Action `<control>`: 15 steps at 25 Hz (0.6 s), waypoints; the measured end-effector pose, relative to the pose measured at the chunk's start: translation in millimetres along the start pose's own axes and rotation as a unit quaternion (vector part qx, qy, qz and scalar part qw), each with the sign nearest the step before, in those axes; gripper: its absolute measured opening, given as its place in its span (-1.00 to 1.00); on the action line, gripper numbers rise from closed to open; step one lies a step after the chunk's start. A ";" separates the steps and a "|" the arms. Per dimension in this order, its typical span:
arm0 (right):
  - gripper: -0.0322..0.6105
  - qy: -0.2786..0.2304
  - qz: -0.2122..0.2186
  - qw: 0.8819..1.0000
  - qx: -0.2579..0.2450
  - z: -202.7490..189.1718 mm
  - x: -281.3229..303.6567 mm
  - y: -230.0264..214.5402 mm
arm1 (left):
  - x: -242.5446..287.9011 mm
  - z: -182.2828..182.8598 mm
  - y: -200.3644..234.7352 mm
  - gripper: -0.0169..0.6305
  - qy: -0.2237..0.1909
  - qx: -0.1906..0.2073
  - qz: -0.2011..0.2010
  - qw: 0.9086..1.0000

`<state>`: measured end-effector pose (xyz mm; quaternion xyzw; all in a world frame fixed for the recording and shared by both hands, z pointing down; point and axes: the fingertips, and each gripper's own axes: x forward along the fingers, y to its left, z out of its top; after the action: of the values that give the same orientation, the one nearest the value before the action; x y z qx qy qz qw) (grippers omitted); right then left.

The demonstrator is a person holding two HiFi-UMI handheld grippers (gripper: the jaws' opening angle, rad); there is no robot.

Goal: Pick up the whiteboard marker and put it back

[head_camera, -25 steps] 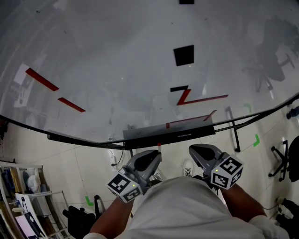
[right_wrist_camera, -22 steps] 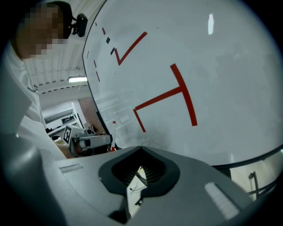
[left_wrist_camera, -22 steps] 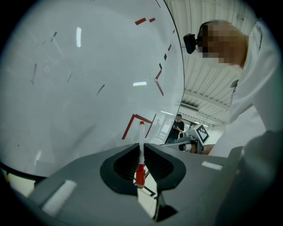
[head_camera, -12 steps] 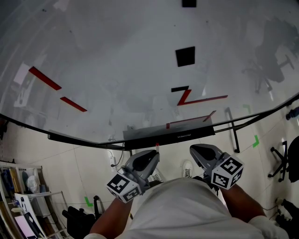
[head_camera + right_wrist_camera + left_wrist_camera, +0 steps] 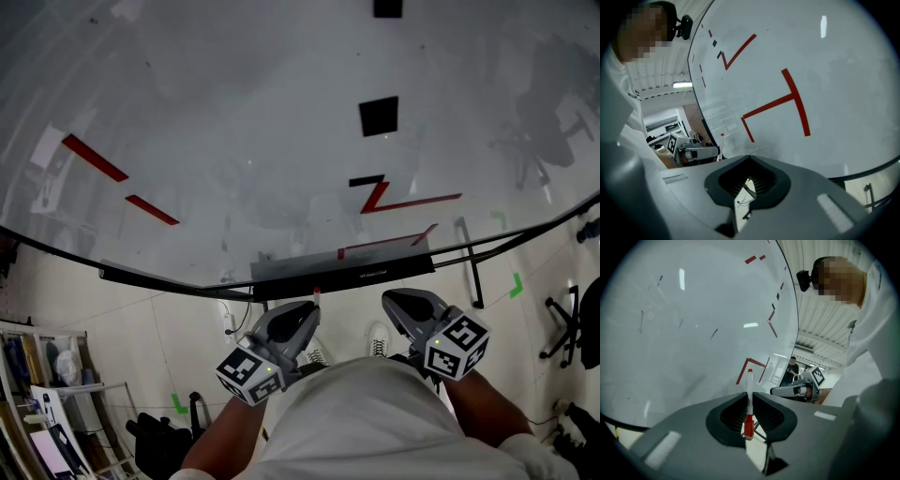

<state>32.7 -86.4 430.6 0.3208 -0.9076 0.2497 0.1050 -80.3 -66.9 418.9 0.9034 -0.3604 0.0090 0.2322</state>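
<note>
Nearest, the left gripper point(image 5: 749, 420), just below the large glossy white whiteboard point(image 5: 234, 141), has its jaws pinched on a slim white whiteboard marker with red ends point(image 5: 749, 390); the marker stands upright, tip toward the board's lower edge. Beside it, also below the board, the right gripper point(image 5: 747, 180) has its jaws pressed together, nothing between. Farther, a long dark tray point(image 5: 356, 269) runs along the board's bottom edge; red line marks and a black square point(image 5: 379, 116) sit higher up the board.

White marker point(image 5: 749, 394), red at both ends. White board point(image 5: 234, 112) with red strokes at 10 and 2 o'clock, black squares at 1 o'clock. Grey left gripper point(image 5: 312, 309) and right gripper point(image 5: 391, 302); black-and-white square pattern on cubes point(image 5: 457, 342).
</note>
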 end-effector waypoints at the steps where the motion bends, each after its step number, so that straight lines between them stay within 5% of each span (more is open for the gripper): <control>1: -0.89 0.000 0.000 1.000 0.000 -0.2 -0.2 -0.5 | 0.4 0.6 1.5 -0.78 0.004 0.008 0.003 1.000; 6: -0.89 0.003 -0.003 1.000 -0.001 -0.8 0.0 -1.7 | 1.2 -10.9 24.9 -0.78 0.054 0.100 0.043 0.993; 12: -0.89 0.004 -0.004 1.000 0.001 -2.9 -0.6 -2.4 | 6.2 -28.2 46.4 -0.78 0.137 0.238 0.095 0.957; 15: -0.89 0.003 -0.006 1.000 0.002 -3.2 -1.6 -2.8 | 10.6 -38.4 44.8 -0.78 0.161 0.255 0.093 0.949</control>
<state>35.8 -85.7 433.8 0.3253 -0.9050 0.2516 0.1088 -96.1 -85.8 473.6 0.8817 -0.3861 0.2672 0.0470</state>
